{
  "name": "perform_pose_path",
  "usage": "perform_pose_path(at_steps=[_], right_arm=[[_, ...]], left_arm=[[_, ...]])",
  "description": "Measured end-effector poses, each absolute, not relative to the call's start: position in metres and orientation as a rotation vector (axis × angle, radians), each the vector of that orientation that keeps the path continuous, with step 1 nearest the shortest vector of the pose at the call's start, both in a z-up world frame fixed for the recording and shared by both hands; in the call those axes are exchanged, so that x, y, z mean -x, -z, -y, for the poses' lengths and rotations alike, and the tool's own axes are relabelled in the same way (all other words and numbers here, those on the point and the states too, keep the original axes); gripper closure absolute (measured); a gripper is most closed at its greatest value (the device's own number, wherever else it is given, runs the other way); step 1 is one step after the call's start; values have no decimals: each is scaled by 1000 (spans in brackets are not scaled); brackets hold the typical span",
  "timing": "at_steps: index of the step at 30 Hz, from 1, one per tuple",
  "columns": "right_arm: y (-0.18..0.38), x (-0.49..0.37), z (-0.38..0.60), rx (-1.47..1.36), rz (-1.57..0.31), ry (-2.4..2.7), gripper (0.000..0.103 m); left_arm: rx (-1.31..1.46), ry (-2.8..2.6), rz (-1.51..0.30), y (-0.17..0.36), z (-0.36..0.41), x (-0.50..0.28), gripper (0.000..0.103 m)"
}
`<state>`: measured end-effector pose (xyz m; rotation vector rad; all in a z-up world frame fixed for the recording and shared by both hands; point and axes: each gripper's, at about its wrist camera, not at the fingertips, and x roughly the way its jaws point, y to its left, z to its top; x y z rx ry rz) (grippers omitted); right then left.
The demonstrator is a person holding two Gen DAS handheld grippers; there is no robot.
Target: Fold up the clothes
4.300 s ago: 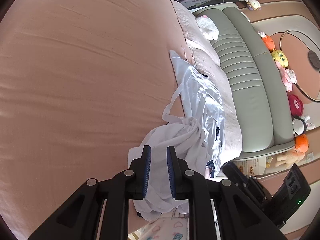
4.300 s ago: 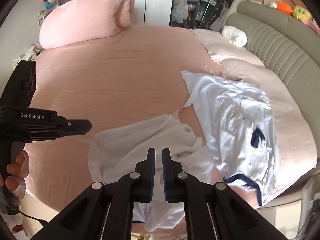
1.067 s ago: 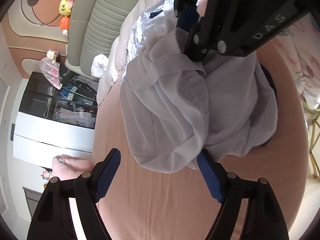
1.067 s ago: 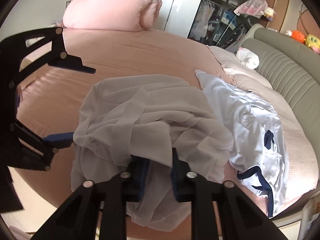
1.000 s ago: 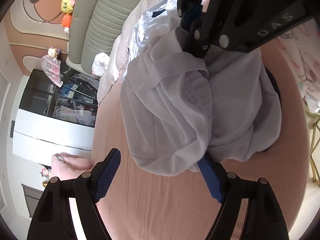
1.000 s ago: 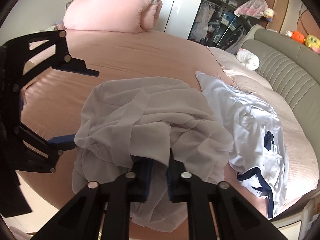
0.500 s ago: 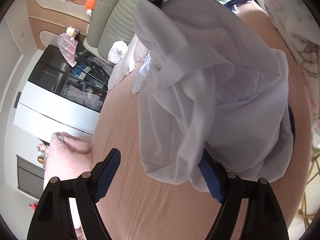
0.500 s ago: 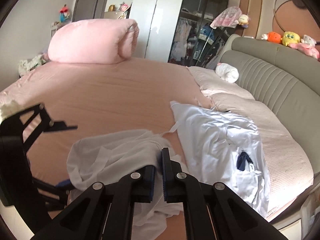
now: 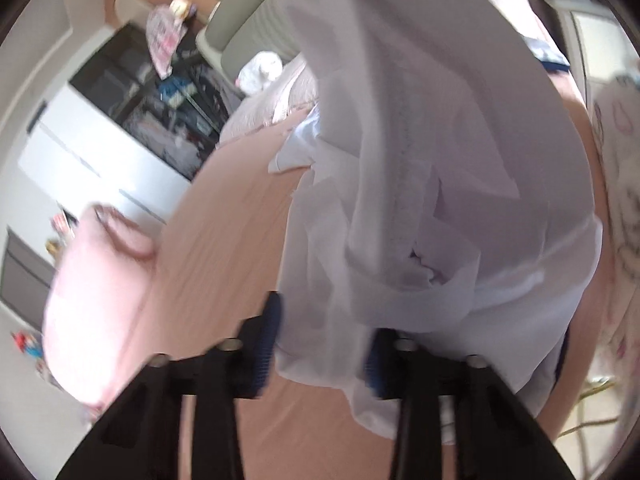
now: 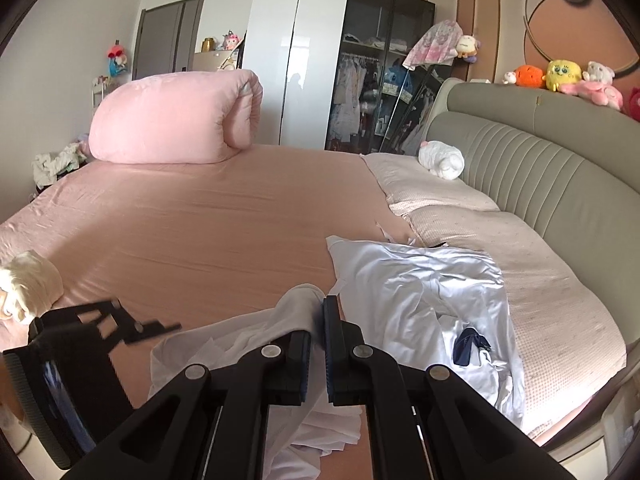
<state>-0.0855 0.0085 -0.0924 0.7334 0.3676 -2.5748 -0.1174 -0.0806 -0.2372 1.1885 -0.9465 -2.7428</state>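
Right tongs (image 10: 316,344) pinched the thin white garment (image 9: 420,208) aloft; left tongs (image 9: 320,344) were just closing around its hem. Next: spread it flat on the pink bed (image 10: 200,232).

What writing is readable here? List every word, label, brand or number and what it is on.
None can be read.
Wardrobe: anything printed on the things on its shelves is too small to read.
Pink cloth hung on it: a print, no legible letters.
Left wrist view: too blurred.

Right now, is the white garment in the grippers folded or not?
Not folded: the white garment hangs bunched and creased from the right gripper.
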Motion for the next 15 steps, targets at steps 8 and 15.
perform_pose_path(at_steps=[8, 15], right_arm=[[108, 90, -27, -870, -251, 2542, 99], [133, 92, -53, -1047, -39, 2481, 78]], left_arm=[[-1307, 2773, 584, 226, 109, 136, 91], [-1288, 2734, 357, 209, 123, 147, 91]])
